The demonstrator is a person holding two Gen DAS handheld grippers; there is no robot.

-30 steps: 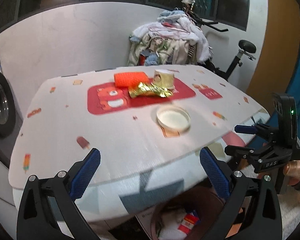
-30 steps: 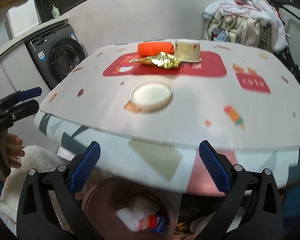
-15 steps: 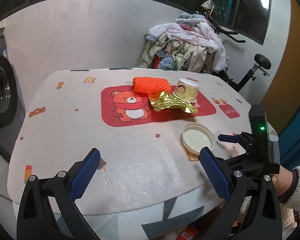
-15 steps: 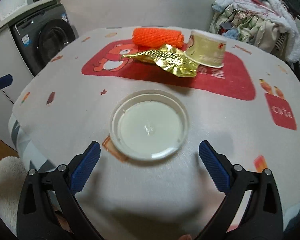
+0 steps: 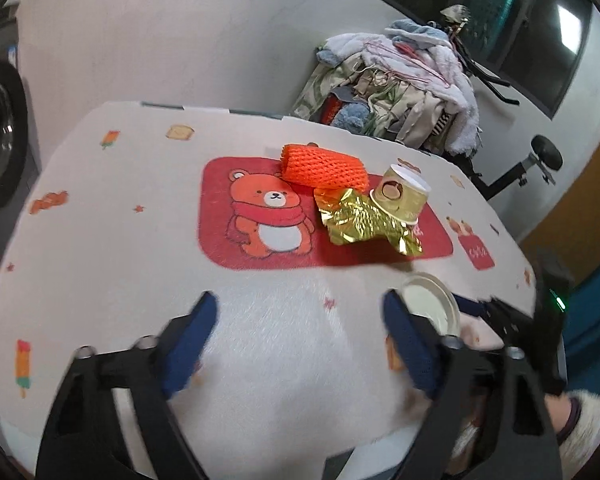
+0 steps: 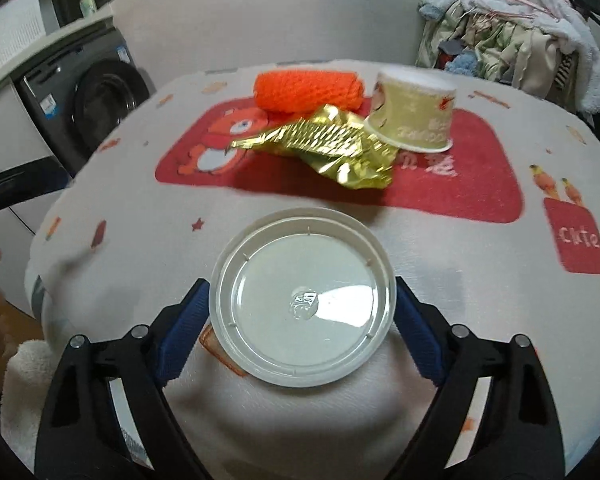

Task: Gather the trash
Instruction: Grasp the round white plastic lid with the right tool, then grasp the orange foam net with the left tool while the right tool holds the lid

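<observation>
A white plastic lid (image 6: pixel 302 298) lies flat on the table near its front edge. My right gripper (image 6: pixel 302 320) is open, its blue pads on either side of the lid. Behind the lid lie a crumpled gold wrapper (image 6: pixel 324 148), an orange foam net (image 6: pixel 308 90) and a tipped gold paper cup (image 6: pixel 414 118) on the red bear mat (image 6: pixel 480 168). My left gripper (image 5: pixel 300 344) is open and empty above bare cloth. In its view the lid (image 5: pixel 430 306) is at the right, with the wrapper (image 5: pixel 364 220), net (image 5: pixel 324 166) and cup (image 5: pixel 402 196) beyond.
A washing machine (image 6: pixel 96 108) stands left of the table. A heap of clothes (image 6: pixel 516 28) on an exercise bike (image 5: pixel 536 160) stands behind it. The table (image 5: pixel 100 240) has a patterned white cloth.
Both grippers rose from below the table edge and moved in over the table. My right gripper closed in on the white lid, which now sits between its pads.
</observation>
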